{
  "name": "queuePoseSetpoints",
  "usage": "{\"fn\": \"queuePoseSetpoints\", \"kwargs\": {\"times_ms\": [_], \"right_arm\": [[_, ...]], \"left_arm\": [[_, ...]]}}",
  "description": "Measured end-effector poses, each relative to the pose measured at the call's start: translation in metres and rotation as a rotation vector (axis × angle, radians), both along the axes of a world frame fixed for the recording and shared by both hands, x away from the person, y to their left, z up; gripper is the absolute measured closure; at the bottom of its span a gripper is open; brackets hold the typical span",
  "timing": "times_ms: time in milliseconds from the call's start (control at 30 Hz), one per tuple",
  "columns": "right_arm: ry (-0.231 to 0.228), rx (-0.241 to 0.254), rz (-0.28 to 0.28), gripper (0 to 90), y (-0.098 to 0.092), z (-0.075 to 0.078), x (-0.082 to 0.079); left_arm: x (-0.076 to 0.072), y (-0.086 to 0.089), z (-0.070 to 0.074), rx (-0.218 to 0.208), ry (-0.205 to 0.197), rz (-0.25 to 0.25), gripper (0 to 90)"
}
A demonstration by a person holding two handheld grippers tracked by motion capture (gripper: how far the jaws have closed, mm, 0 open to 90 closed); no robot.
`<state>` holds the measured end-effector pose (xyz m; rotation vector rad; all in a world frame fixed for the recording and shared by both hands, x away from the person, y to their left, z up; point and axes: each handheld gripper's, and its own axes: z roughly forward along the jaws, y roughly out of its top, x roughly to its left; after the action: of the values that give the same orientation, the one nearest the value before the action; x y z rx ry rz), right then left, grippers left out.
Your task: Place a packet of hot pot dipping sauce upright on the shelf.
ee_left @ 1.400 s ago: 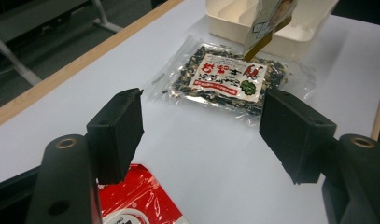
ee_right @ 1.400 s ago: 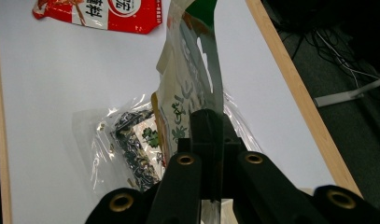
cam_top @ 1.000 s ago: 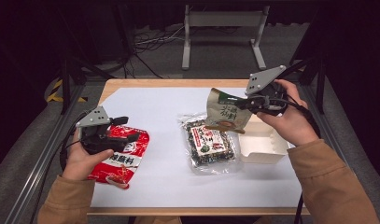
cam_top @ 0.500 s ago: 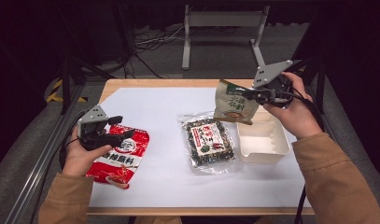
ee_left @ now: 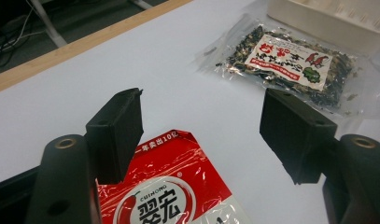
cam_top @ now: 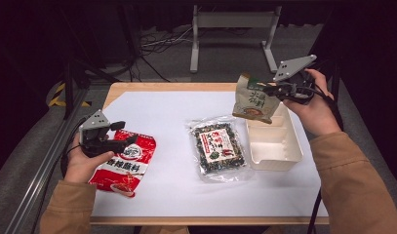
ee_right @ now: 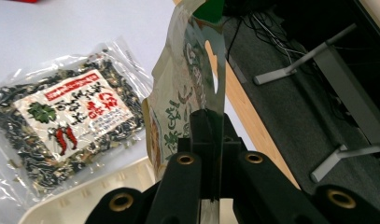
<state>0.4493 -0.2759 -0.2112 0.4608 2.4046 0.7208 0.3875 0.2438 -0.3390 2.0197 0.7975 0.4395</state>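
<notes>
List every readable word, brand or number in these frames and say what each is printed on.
"CUIHONG" and "翠宏": round logo on the red packet.
"一年卖出10亿": along the red packet's top edge.
Clear spice packet: red characters on its white label, too blurred to read.
Beige pouch in the right gripper: large dark characters, not legible.
White tray: no text.

You see a glossy red plastic sauce packet (cam_top: 124,163) and a crinkled clear plastic bag of dark spices (cam_top: 218,146). Your matt black plastic left claw (ee_left: 204,135) hangs over a smooth white counter (cam_top: 162,112) with a wooden edge. The cream plastic tray (cam_top: 275,146) looks matt.
</notes>
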Motion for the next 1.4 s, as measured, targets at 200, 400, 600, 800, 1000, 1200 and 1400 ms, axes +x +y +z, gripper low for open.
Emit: {"fn": "queuePoseSetpoints", "kwargs": {"times_ms": [200, 400, 600, 800, 1000, 1200, 1400], "right_arm": [[-0.016, -0.012, -0.009, 89.3, -0.014, -0.001, 0.012], [-0.028, -0.025, -0.015, 89.3, -0.026, -0.002, 0.021], [-0.036, -0.027, -0.013, 89.3, -0.039, -0.005, 0.03], [-0.047, -0.059, 0.004, 89.3, -0.046, -0.008, 0.038], [-0.049, -0.062, 0.004, 89.3, -0.05, -0.013, 0.044], [-0.064, -0.064, 0.014, 89.3, -0.054, -0.024, 0.05], [-0.056, -0.083, 0.012, 89.3, -0.053, -0.037, 0.055]], "left_arm": [[-0.006, 0.004, -0.001, 0.003, -0.013, 0.003, 30.3], [-0.014, 0.012, -0.004, 0.008, -0.006, 0.027, 30.2], [-0.02, 0.019, -0.005, 0.006, -0.001, 0.047, 29.6], [-0.024, 0.023, -0.006, 0.013, 0.0, 0.055, 29.4], [-0.025, 0.024, -0.006, 0.013, 0.008, 0.057, 29.4], [-0.024, 0.023, -0.007, 0.008, 0.008, 0.058, 28.8], [-0.023, 0.022, -0.008, 0.01, 0.018, 0.054, 28.5]]}}
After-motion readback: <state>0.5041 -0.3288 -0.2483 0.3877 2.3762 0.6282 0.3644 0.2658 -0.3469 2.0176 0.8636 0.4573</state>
